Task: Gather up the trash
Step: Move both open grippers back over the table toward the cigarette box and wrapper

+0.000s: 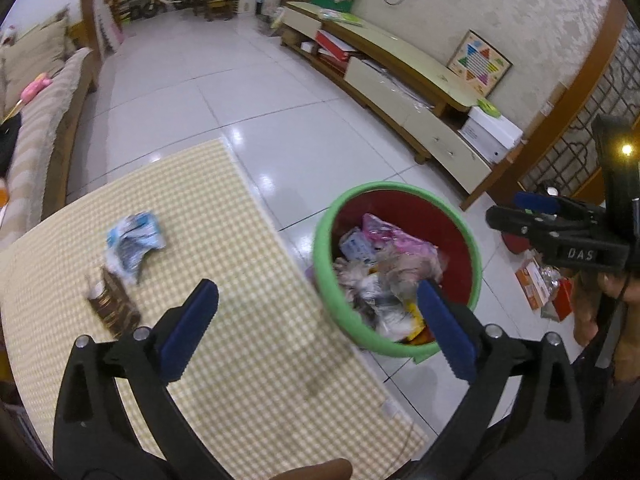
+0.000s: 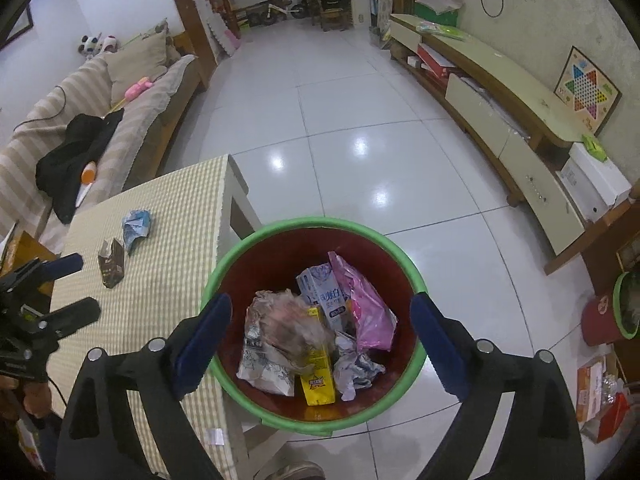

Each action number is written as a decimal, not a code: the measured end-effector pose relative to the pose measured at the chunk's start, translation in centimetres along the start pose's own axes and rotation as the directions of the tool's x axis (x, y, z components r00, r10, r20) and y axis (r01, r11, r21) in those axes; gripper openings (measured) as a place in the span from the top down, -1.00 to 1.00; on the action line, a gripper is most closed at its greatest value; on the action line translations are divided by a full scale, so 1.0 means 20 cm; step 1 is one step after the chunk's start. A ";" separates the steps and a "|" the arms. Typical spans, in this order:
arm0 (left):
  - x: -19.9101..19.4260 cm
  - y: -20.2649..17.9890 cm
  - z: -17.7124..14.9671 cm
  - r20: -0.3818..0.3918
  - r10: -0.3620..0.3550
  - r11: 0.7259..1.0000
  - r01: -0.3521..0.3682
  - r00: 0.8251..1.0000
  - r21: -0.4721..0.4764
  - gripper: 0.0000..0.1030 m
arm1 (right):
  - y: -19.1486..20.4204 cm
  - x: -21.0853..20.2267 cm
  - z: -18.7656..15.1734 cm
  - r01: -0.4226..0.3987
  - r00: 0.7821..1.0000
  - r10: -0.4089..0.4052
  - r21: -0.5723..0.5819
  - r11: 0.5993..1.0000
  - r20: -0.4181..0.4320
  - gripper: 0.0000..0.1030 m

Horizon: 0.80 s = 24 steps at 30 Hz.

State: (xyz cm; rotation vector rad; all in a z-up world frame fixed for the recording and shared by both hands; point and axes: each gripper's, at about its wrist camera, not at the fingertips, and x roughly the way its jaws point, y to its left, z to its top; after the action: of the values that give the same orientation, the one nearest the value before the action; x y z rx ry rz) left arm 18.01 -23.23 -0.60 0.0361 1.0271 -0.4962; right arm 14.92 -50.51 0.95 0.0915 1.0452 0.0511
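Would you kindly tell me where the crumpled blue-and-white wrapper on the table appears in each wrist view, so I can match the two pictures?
Left wrist view: the crumpled blue-and-white wrapper lies left of centre on the checked tablecloth, just above the brown carton.
Right wrist view: the wrapper sits at the left, again just beyond the carton.
Shared landmark: the green-rimmed red bin beside the table.

In the left wrist view the crumpled wrapper (image 1: 134, 246) and brown carton (image 1: 114, 306) are smeared by motion blur. The bin (image 1: 396, 350) is partly covered by a blue pad. A second bin (image 2: 614, 312) is cut by the frame edge.
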 end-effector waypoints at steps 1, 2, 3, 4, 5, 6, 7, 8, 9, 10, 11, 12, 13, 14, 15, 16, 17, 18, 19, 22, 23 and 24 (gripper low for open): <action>-0.02 0.03 -0.01 0.002 0.005 1.000 -0.005 1.000 -0.014 -0.89 | 0.02 0.00 0.01 -0.004 1.000 0.004 -0.007 1.000 -0.002 -0.71; -0.03 0.06 -0.03 0.004 0.010 1.000 -0.010 1.000 -0.027 -0.89 | 0.03 0.01 0.01 -0.005 1.000 0.005 -0.010 1.000 -0.003 -0.71; -0.05 0.09 -0.04 0.007 0.016 0.999 -0.015 1.000 -0.038 -0.89 | 0.05 0.01 0.02 -0.007 1.000 0.007 -0.021 1.000 -0.003 -0.71; -0.06 0.12 -0.06 0.008 0.023 0.998 -0.022 1.000 -0.051 -0.89 | 0.08 0.01 0.02 -0.007 1.000 0.007 -0.033 0.999 -0.004 -0.71; -0.07 0.15 -0.07 0.008 0.030 0.998 -0.029 1.000 -0.063 -0.89 | 0.10 0.02 0.02 -0.005 1.000 0.005 -0.045 0.999 -0.004 -0.71; -0.08 0.17 -0.08 0.007 0.036 0.997 -0.035 0.999 -0.074 -0.89 | 0.12 0.02 0.02 -0.006 1.000 0.006 -0.052 0.999 -0.004 -0.71; -0.09 0.21 -0.10 0.006 0.043 0.995 -0.042 0.999 -0.088 -0.89 | 0.16 0.02 0.03 -0.012 1.000 0.012 -0.063 0.998 -0.002 -0.71; -0.10 0.23 -0.11 0.007 0.048 0.994 -0.047 0.999 -0.096 -0.89 | 0.18 0.02 0.04 -0.018 1.000 0.018 -0.073 0.997 0.000 -0.71; -0.12 0.26 -0.12 0.008 0.056 0.992 -0.055 0.998 -0.109 -0.89 | 0.21 0.02 0.04 -0.022 1.000 0.022 -0.081 0.996 0.002 -0.71; -0.13 0.29 -0.14 0.010 0.063 0.991 -0.062 0.998 -0.121 -0.89 | 0.24 0.02 0.06 -0.026 1.000 0.026 -0.093 0.995 0.006 -0.71; -0.14 0.31 -0.15 0.012 0.068 0.989 -0.066 0.998 -0.130 -0.89 | 0.26 0.02 0.06 -0.028 1.000 0.029 -0.100 0.995 0.010 -0.71; -0.16 0.33 -0.16 0.015 0.073 0.988 -0.070 0.997 -0.140 -0.89 | 0.30 0.01 0.08 -0.034 0.999 0.036 -0.112 0.993 0.016 -0.71; -0.17 0.36 -0.18 0.018 0.080 0.985 -0.076 0.997 -0.154 -0.89 | 0.33 0.01 0.08 -0.040 0.999 0.043 -0.120 0.992 0.020 -0.72; -0.19 0.39 -0.19 0.020 0.084 0.983 -0.080 0.996 -0.164 -0.89 | 0.37 0.01 0.10 -0.048 0.998 0.051 -0.134 0.990 0.023 -0.72; -0.20 0.42 -0.20 0.023 0.089 0.981 -0.084 0.996 -0.177 -0.89 | 0.40 0.02 0.10 -0.051 0.998 0.055 -0.144 0.988 0.024 -0.72; -0.22 0.44 -0.22 0.028 0.093 0.978 -0.086 0.995 -0.189 -0.89 | 0.43 0.03 0.11 -0.055 0.998 0.059 -0.156 0.986 0.024 -0.72; -0.24 0.47 -0.24 0.035 0.102 0.974 -0.092 0.994 -0.205 -0.89 | 0.47 0.04 0.11 -0.060 0.998 0.065 -0.168 0.984 0.023 -0.72; -0.26 0.49 -0.25 0.038 0.112 0.972 -0.101 0.993 -0.214 -0.89 | 0.50 0.05 0.12 -0.065 0.997 0.070 -0.178 0.982 0.021 -0.72; -0.27 0.51 -0.27 0.040 0.120 0.969 -0.108 0.992 -0.222 -0.89 | 0.54 0.06 0.12 -0.073 0.997 0.077 -0.193 0.979 0.017 -0.72; -0.28 0.58 -0.32 0.035 0.138 0.959 -0.125 0.990 -0.254 -0.89 | 0.66 0.08 0.11 -0.087 0.996 0.091 -0.241 0.967 0.008 -0.72; -0.29 0.60 -0.35 0.031 0.144 0.955 -0.130 0.989 -0.268 -0.89 | 0.70 0.09 0.10 -0.088 0.996 0.093 -0.257 0.962 0.007 -0.72; -0.29 0.63 -0.37 0.029 0.151 0.950 -0.137 0.988 -0.281 -0.89 | 0.74 0.10 0.10 -0.091 0.995 0.096 -0.273 0.958 0.005 -0.72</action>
State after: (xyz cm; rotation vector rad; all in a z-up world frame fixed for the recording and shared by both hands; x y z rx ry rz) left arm 14.85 -7.93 -2.19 -0.1511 1.0288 -0.2150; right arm 17.62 -35.76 1.73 -0.1087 1.0060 0.2791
